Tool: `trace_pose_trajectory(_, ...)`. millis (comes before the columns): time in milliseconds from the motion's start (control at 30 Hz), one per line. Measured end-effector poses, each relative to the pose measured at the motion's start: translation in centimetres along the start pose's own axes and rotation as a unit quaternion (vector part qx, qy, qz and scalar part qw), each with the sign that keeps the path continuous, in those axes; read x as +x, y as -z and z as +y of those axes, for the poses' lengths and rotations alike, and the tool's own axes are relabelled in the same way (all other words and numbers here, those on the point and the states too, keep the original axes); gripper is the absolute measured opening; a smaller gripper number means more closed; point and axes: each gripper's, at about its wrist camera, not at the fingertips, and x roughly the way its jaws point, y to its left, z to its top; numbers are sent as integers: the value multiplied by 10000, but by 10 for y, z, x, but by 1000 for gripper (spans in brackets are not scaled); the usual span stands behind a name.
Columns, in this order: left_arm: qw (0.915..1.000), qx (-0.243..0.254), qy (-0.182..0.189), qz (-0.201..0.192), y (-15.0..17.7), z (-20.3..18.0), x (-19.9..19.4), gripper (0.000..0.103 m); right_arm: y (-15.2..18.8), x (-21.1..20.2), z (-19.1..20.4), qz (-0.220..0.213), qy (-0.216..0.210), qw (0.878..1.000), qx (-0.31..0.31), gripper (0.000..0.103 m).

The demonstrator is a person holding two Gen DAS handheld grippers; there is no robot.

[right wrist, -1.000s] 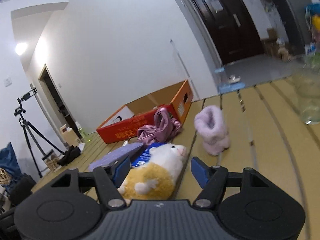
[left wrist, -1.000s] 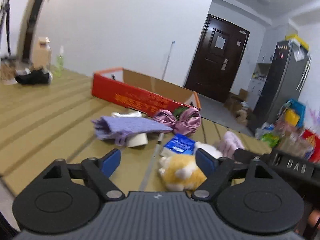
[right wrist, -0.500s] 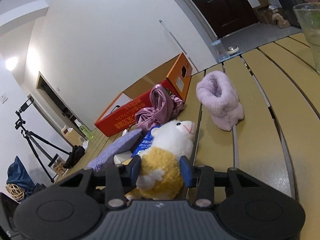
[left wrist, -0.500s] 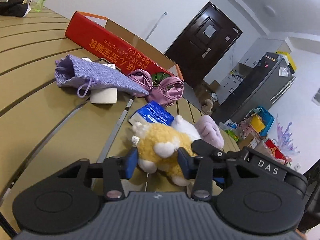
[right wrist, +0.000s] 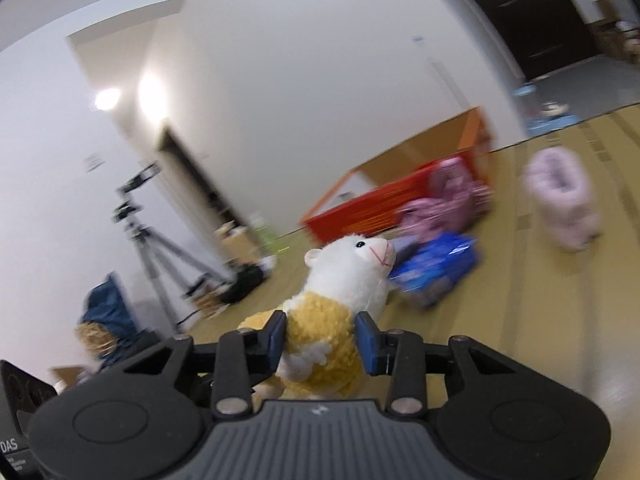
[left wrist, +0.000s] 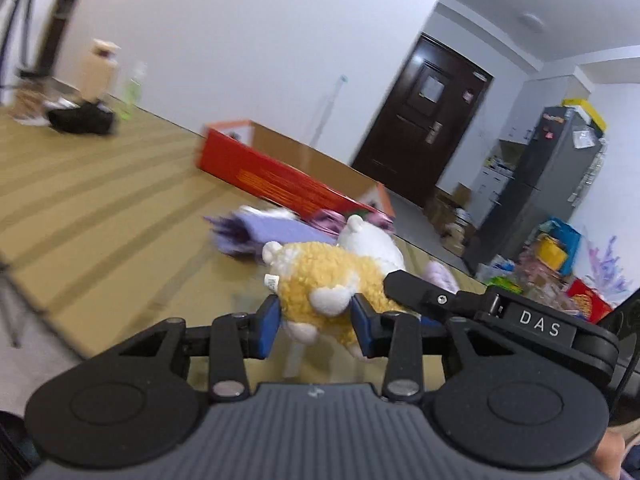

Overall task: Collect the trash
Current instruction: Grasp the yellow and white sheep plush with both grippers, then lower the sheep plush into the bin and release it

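A fluffy yellow-and-white plush alpaca toy (left wrist: 336, 280) is clamped from two sides at once, its body raised just above the slatted tan wooden table (left wrist: 100, 216). The left gripper (left wrist: 316, 326) has its blue pads pressed into the yellow hindquarters, jaws partway closed after narrowing onto the fleece. The right gripper (right wrist: 323, 338) grips the yellow body below the white neck, its jaws likewise drawn in about halfway and squeezing the fur; in the left wrist view its black finger lies along the toy's far flank.

Beyond the toy's white head, in the right wrist view, lies a blue plastic packet (right wrist: 434, 268), then a pink satin pouch (right wrist: 448, 196) against a long red-and-orange open cardboard box (right wrist: 384, 204) (its inside cannot be seen). A pale pink fuzzy slipper (right wrist: 562, 200) stands well apart to the right. In the left wrist view a lavender knitted cloth bag (left wrist: 268, 232) rests between toy and box. A tripod (right wrist: 160, 248) stands off the table by the white wall, and a dark door (left wrist: 420, 124) lies further back.
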Motion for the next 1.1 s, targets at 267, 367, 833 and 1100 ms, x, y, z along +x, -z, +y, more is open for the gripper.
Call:
trace_pose_trajectory(267,9950,-257,-911,-319,23,81,-112,38,68,39,105,744,-710,9920,-738,36)
trace_pose_trajectory(367,9918,-482,-1162,-206,42,112,-134,38,99,57,125,1248,-809,9850,-871,36)
trace_pose_trajectory(833,9584,-1326,-1891,1675,126,208,-100,39,212,149,114,3155,-120,9455,-800,37)
trace_pose_trajectory(1100,9091,-675,-2625,3164,181,224,-49,59,256,178,91,3732,633,9168,-1274,40)
